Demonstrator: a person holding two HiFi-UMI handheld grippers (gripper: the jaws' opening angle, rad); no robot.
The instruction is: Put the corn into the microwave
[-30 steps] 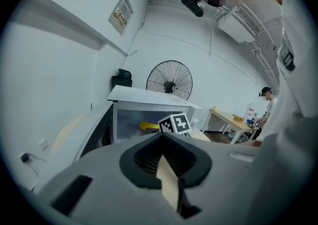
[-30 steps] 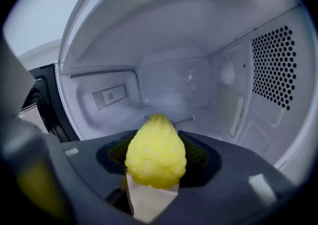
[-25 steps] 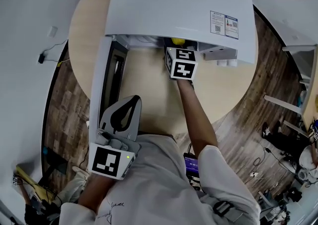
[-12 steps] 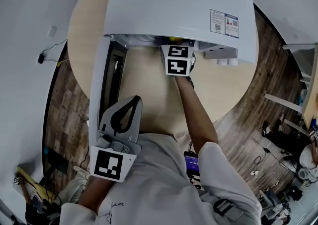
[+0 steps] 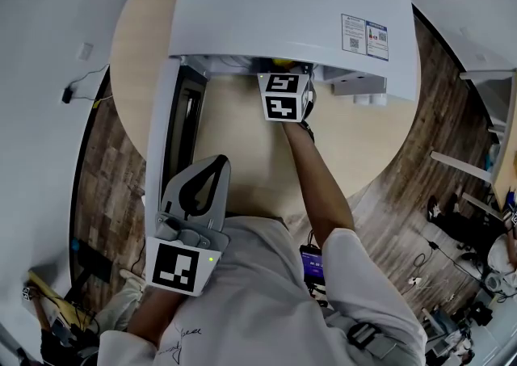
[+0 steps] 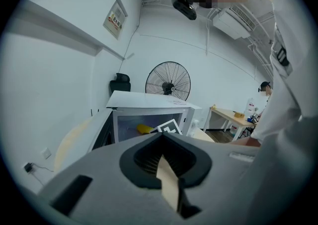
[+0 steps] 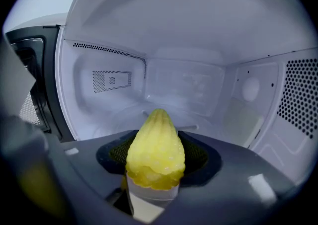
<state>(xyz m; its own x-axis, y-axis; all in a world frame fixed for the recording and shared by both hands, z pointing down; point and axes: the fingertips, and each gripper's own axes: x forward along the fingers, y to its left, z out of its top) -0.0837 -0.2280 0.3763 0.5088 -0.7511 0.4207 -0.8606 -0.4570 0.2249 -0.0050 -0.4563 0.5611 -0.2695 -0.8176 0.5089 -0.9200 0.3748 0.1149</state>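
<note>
Two claws: you hold one in each hand, both over the round tabletop (image 5: 242, 154).
Microwave (image 5: 291, 9): white, standing on the far side of the tabletop with its mouth toward you.
Door (image 5: 174, 118): swung wide open to your left.
Right claw (image 7: 158, 142): clenched on the corn (image 7: 155, 149). Its jaws stand wide around the cob's thick end, pads against its sides.
Corn: yellow, with its pointed tip aimed at the back wall. It is inside the cavity, carried by your right claw. You cannot tell whether it touches the cavity floor.
Marker cube (image 5: 283, 98): on your right claw, just outside the mouth under the top edge.
Left claw (image 5: 212, 164): jaws closed together with nothing between them. It is held back near your body, beside the open door's outer end and well apart from the corn.
</note>
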